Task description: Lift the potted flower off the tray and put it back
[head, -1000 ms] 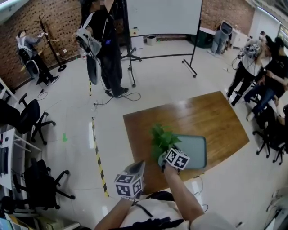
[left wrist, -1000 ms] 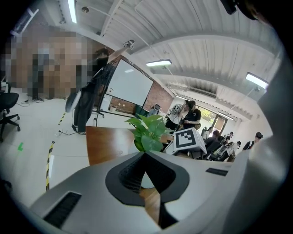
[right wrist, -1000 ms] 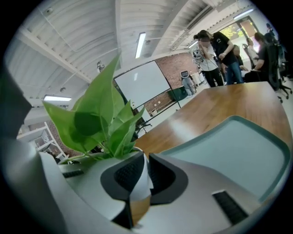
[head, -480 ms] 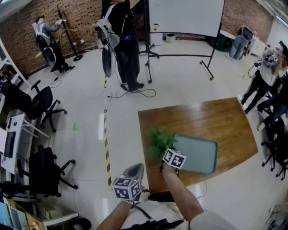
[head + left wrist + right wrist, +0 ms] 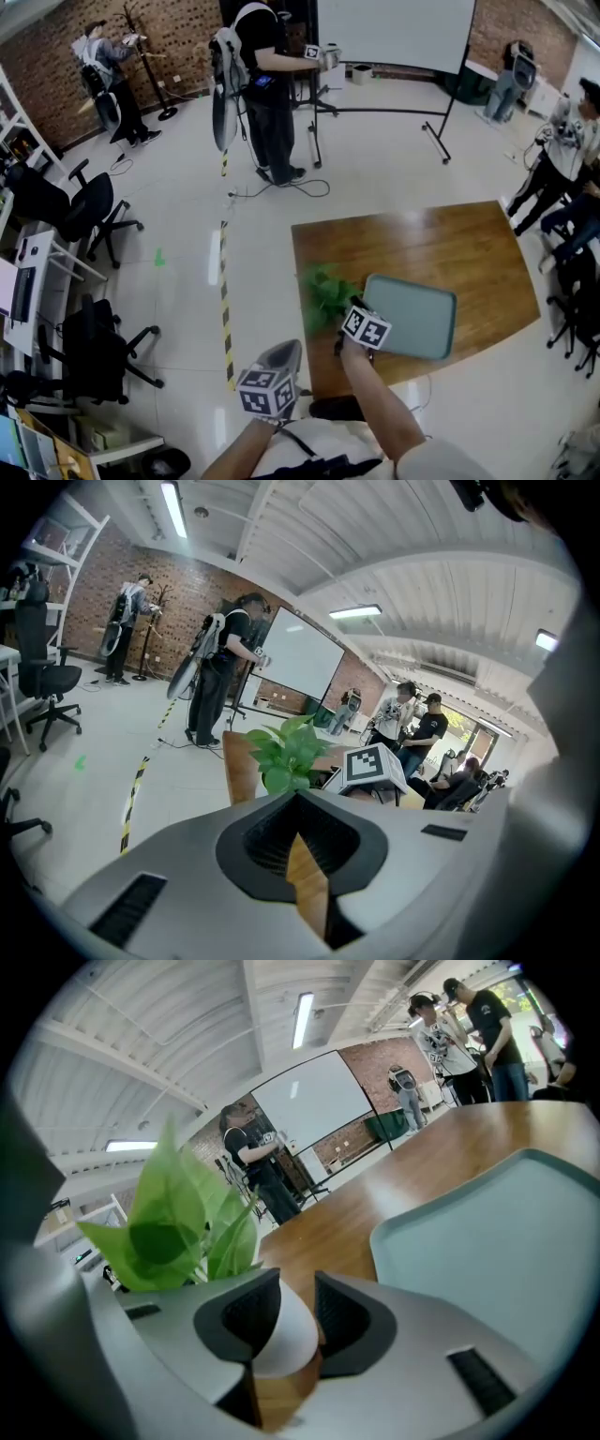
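My right hand-held gripper (image 5: 295, 1290) was opening, white pot (image 5: 281, 1335) btwn its jaws; left hand-held gripper (image 5: 300, 803) closed, empty. Pot sat on the surface (image 5: 375, 1194) just beside the tray (image 5: 487, 1241). I feared a jaw could snag & tip it.

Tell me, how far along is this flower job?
Done: the potted flower is off the tray and stands beside it on the wooden table. In hand: the right claw is opening, with the white pot between its jaws but not squeezed. Left: grip the pot and set it back on the tray, which lies bare.
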`<state>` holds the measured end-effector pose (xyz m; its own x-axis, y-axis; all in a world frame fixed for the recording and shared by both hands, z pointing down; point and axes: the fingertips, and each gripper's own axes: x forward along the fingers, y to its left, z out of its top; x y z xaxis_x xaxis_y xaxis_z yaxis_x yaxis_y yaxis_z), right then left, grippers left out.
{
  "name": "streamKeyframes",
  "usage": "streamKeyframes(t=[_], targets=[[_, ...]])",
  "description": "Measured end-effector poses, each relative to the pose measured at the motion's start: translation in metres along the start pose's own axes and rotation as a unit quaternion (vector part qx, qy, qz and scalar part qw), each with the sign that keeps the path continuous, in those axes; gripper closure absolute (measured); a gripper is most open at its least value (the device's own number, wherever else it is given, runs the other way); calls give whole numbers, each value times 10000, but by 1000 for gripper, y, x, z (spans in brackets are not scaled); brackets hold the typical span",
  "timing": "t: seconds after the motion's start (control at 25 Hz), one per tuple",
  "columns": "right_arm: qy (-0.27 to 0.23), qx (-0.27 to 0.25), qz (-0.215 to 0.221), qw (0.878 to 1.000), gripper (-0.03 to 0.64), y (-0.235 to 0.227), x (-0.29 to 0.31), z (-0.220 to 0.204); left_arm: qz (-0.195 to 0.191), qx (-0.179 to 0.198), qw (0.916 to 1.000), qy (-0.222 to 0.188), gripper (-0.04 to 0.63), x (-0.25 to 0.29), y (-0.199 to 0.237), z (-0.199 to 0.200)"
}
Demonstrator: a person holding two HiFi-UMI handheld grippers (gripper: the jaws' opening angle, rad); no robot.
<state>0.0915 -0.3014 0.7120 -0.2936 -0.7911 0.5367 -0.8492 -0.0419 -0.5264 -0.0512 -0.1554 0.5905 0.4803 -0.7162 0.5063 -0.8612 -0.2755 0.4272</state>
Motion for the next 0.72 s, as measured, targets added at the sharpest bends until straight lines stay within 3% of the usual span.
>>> streamKeyframes(t=[0.44, 0.72], targets=[[-980, 506, -35, 9939, 466, -16, -97, 37, -496, 316, 9983, 39, 598, -21, -15, -7], [-1138, 286, 117, 9930, 466, 21, -189, -3, -898, 333, 9954, -80, 598, -53, -19, -11]])
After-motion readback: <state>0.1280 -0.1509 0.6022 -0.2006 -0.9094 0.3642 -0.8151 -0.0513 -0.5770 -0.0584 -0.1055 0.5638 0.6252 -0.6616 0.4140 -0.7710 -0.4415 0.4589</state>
